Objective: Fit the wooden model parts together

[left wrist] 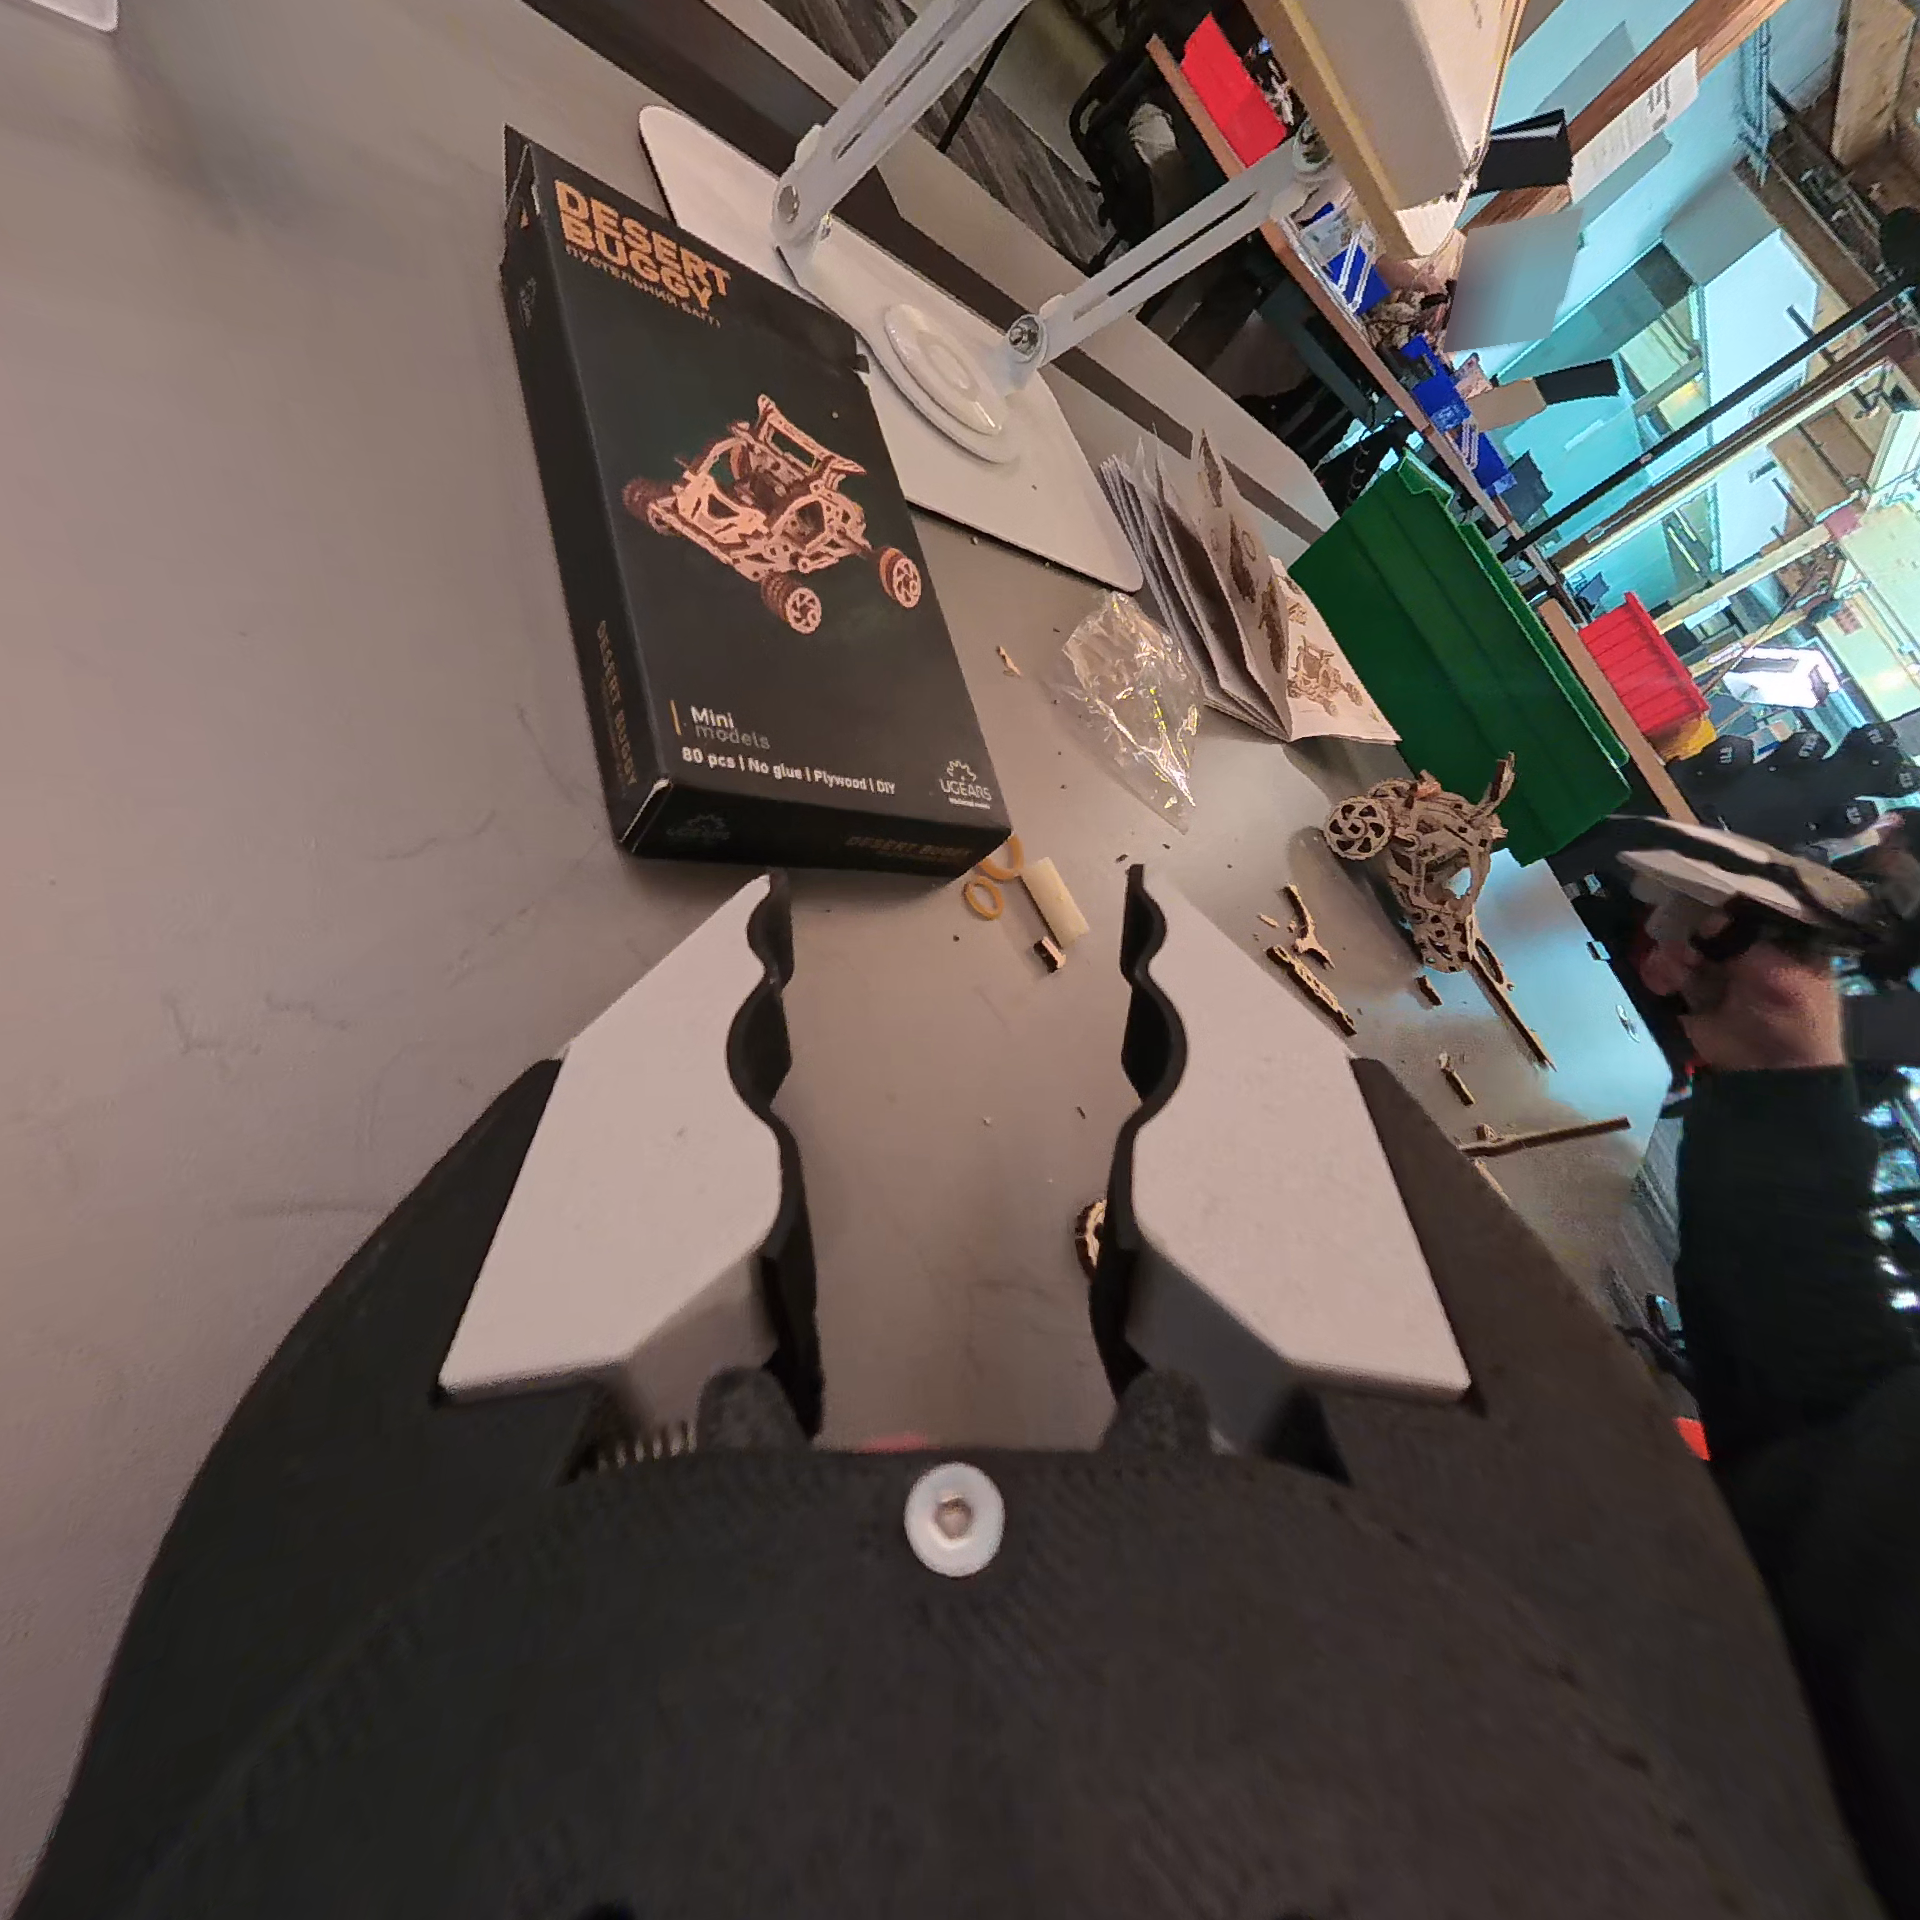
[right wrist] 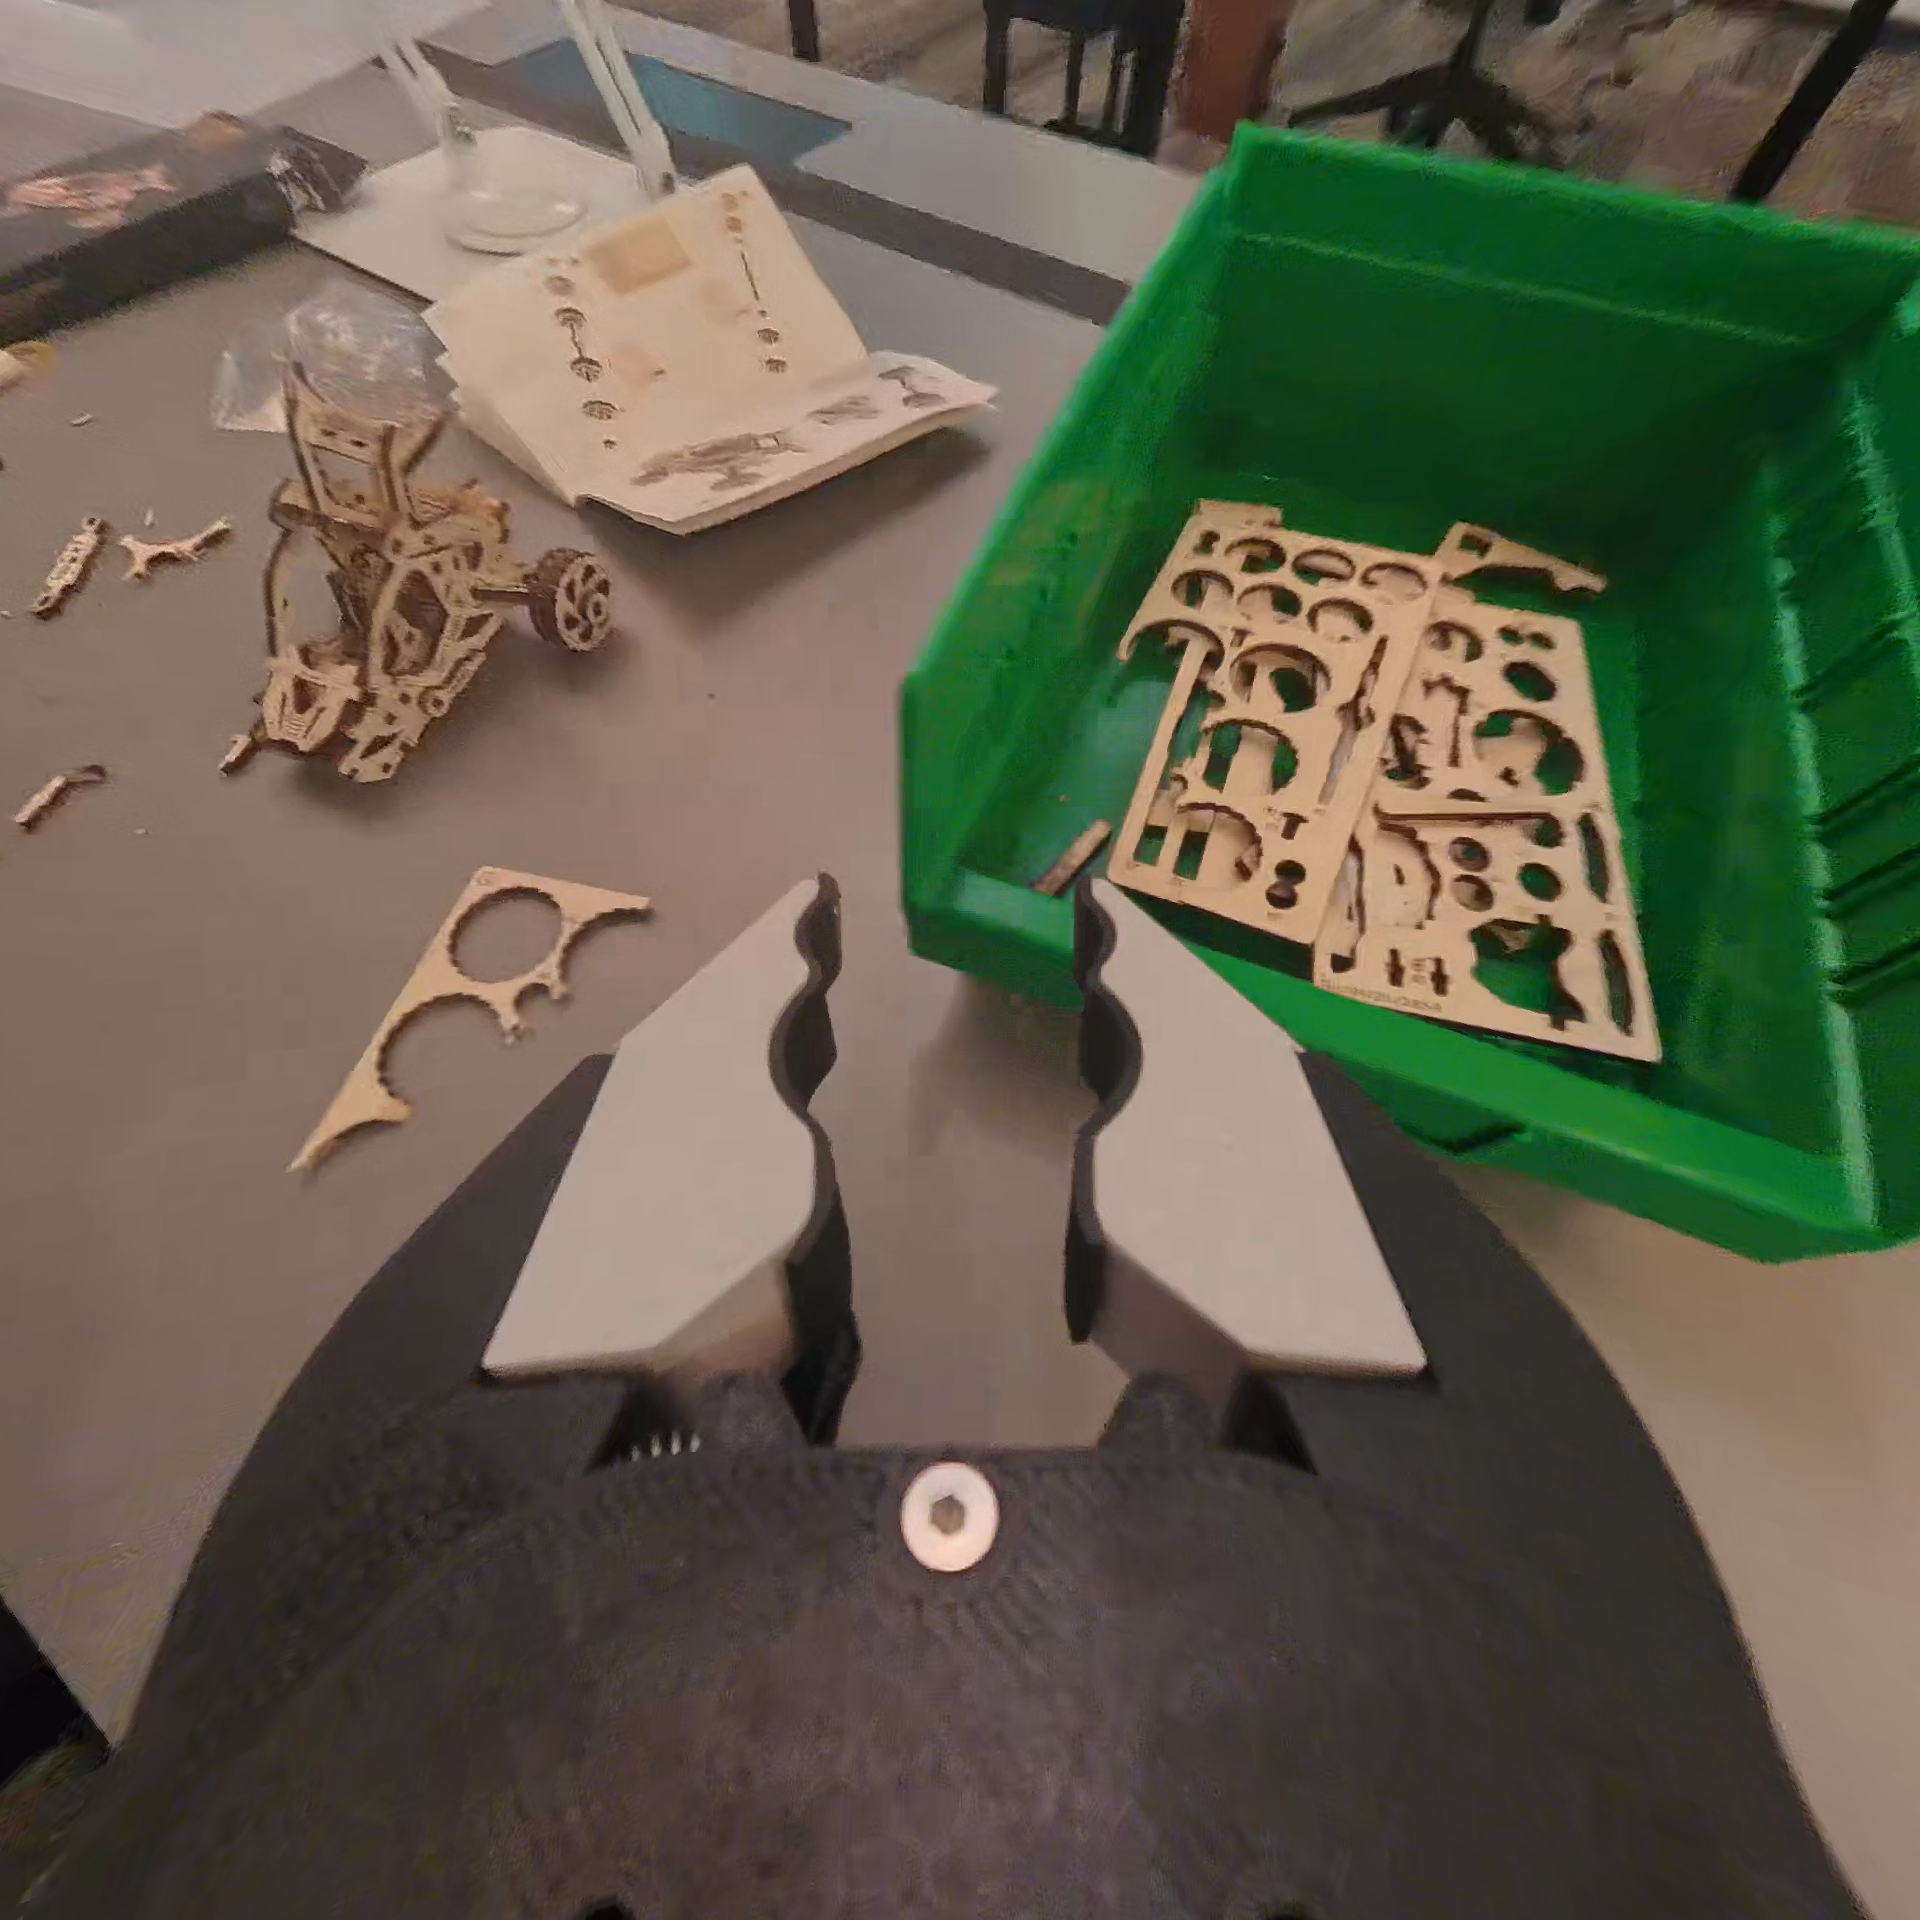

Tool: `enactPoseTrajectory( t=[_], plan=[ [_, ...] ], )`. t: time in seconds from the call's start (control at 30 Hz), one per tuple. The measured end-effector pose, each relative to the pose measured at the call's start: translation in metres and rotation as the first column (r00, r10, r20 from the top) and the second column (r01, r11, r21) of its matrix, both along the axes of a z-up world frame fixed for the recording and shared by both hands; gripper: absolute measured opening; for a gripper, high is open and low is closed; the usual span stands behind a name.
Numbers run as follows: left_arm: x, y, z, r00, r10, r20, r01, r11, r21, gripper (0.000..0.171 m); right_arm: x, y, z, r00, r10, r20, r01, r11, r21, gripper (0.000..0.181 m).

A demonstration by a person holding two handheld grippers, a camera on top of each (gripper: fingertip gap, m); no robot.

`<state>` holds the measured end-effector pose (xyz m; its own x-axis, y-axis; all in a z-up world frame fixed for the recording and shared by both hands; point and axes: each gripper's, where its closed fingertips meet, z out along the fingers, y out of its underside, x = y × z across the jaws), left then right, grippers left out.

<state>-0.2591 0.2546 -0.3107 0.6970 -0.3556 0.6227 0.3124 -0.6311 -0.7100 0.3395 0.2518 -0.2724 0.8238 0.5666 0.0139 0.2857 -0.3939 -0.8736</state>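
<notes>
Left gripper: your left gripper [left wrist: 954, 894] hangs over the grey worktop [left wrist: 260, 727] with its jaws spread wide and nothing between them.
Left gripper surroundings: just past its tips lie two tan rubber bands [left wrist: 992, 878], a short white stick [left wrist: 1060, 899] and a small wood chip [left wrist: 1049, 951], all at the near end of the black model box [left wrist: 727, 520].
Small wheel part: a dark round wooden piece [left wrist: 1089, 1236] peeks out beside the left gripper's right finger; you cannot tell whether it touches.
Right gripper: your right gripper [right wrist: 954, 899] is also open, a clear gap between the fingers, and holds nothing. Its tips sit at the near wall of the green bin [right wrist: 1455, 343].
Bin contents: inside the green bin lie punched-out plywood sheets [right wrist: 1382, 769], overlapping flat on the floor, with a small dark offcut [right wrist: 1070, 857] by the near wall.
Wooden model: the half-built buggy model [right wrist: 395, 613] stands on the worktop well to the left of the green bin, one wheel pointing toward the bin.
Loose parts: a triangular plywood scrap [right wrist: 478, 987] with round cut-outs lies between the model and your right gripper; several small wooden pieces [right wrist: 73, 566] are scattered on the far side of the model from the bin.
Further out: an open instruction booklet [right wrist: 707, 353] lies behind the model, beside the green bin's far left corner, with a crumpled clear bag [right wrist: 343, 343] next to it and a white lamp base [right wrist: 509, 197] beyond.
</notes>
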Motion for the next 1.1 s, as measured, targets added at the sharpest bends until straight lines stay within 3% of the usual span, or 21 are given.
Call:
enactPoseTrajectory(
  t=[0.07, 0.17, 0.27, 0.33, 0.47, 0.63, 0.87, 1.1],
  plan=[
    [0.000, 0.000, 0.000, 1.000, 0.002, -0.001, -0.002, 1.000, -0.002, 0.061, -0.003, 0.013, -0.010, 0.995, 0.069, -0.074, -0.073, 0.996, -0.054, 0.045],
    [0.000, 0.000, -0.001, 1.000, 0.004, -0.002, -0.004, 1.000, -0.008, 0.061, -0.026, 0.017, -0.025, 0.986, 0.164, -0.039, -0.167, 0.981, -0.095, 0.032],
    [0.000, 0.001, -0.004, 1.000, 0.000, -0.002, 0.000, 1.000, -0.026, 0.060, -0.054, 0.014, -0.027, 0.973, 0.231, 0.001, -0.230, 0.971, -0.064, 0.040],
    [0.001, 0.001, -0.005, 1.000, -0.007, 0.000, 0.007, 0.999, -0.036, 0.060, -0.066, 0.008, -0.022, 0.960, 0.273, -0.058, -0.276, 0.958, -0.071, 0.041],
    [0.001, 0.001, -0.005, 1.000, -0.009, 0.005, 0.009, 0.999, -0.039, 0.060, -0.050, 0.000, 0.010, 0.941, 0.242, -0.237, -0.244, 0.970, 0.024, 0.046],
    [0.002, 0.001, -0.007, 1.000, -0.021, 0.011, 0.022, 0.998, -0.059, 0.060, -0.016, -0.002, 0.018, 0.934, 0.174, -0.311, -0.135, 0.981, 0.142, 0.030],
    [0.003, 0.001, -0.008, 0.999, -0.028, 0.018, 0.029, 0.997, -0.071, 0.059, -0.007, 0.004, 0.002, 0.953, 0.127, -0.275, -0.096, 0.988, 0.123, 0.026],
    [0.004, 0.000, -0.007, 0.999, -0.034, 0.023, 0.035, 0.997, -0.065, 0.059, -0.008, 0.004, 0.003, 0.962, 0.126, -0.243, -0.090, 0.984, 0.156, 0.023]
  ],
)
